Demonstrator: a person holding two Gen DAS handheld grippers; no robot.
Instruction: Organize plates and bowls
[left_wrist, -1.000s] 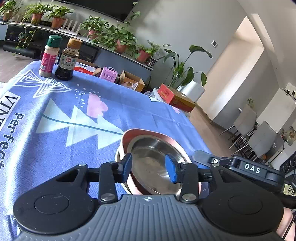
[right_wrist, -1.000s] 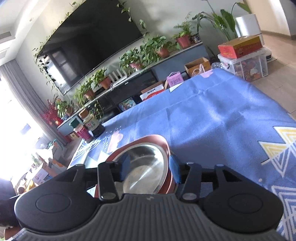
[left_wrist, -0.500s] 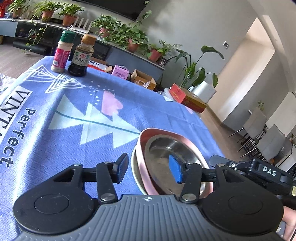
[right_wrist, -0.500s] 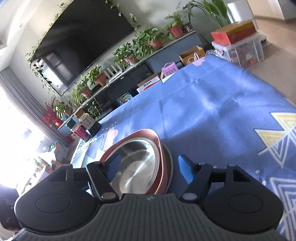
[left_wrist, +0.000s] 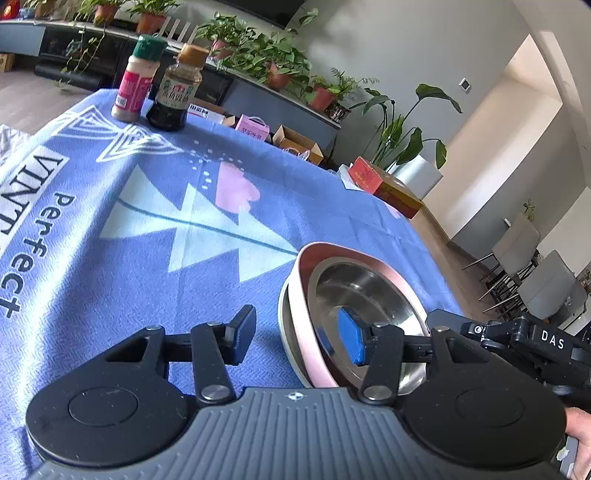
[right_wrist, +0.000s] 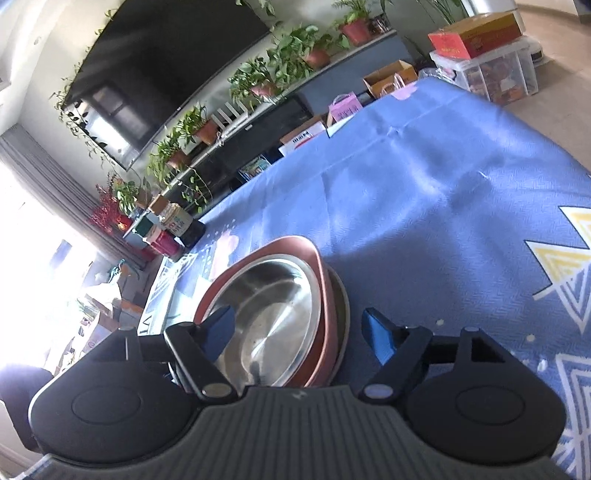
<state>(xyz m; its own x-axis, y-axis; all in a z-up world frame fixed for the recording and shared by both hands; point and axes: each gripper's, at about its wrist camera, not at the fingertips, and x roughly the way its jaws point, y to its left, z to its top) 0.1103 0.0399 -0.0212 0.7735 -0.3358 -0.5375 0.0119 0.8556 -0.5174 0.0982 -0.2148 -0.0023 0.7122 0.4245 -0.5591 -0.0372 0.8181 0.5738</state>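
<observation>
While both grippers hang low over the blue patterned cloth (left_wrist: 155, 236) of the table, a stack of dishes sits between them near the cloth's near edge. A steel bowl (left_wrist: 364, 291) nests inside a pink dish (left_wrist: 314, 343), and that dish rests on a pale plate (left_wrist: 285, 332) whose rim shows at the bottom of the stack.

The left gripper (left_wrist: 295, 338) stands released, its jaws apart on either side of the stack's left rim: one finger hangs over bare cloth, while the blue pad (left_wrist: 351, 341) of the other sits over the steel bowl's inside. Whether that pad touches the metal cannot be told. Nothing is pinched.

In the right wrist view, the right gripper (right_wrist: 297, 332) is opening, its jaws spread wide. The stack lies between them, but neither pad presses on it: one is over the bowl's inner wall and the other hangs clear over the cloth beside the plate's rim.

A green-capped shaker (left_wrist: 136, 83) and a dark sauce bottle (left_wrist: 176, 90) stand just beside each other at the table's far corner, well apart from the dishes. Potted plants (left_wrist: 266, 62) line a long shelf behind.
</observation>
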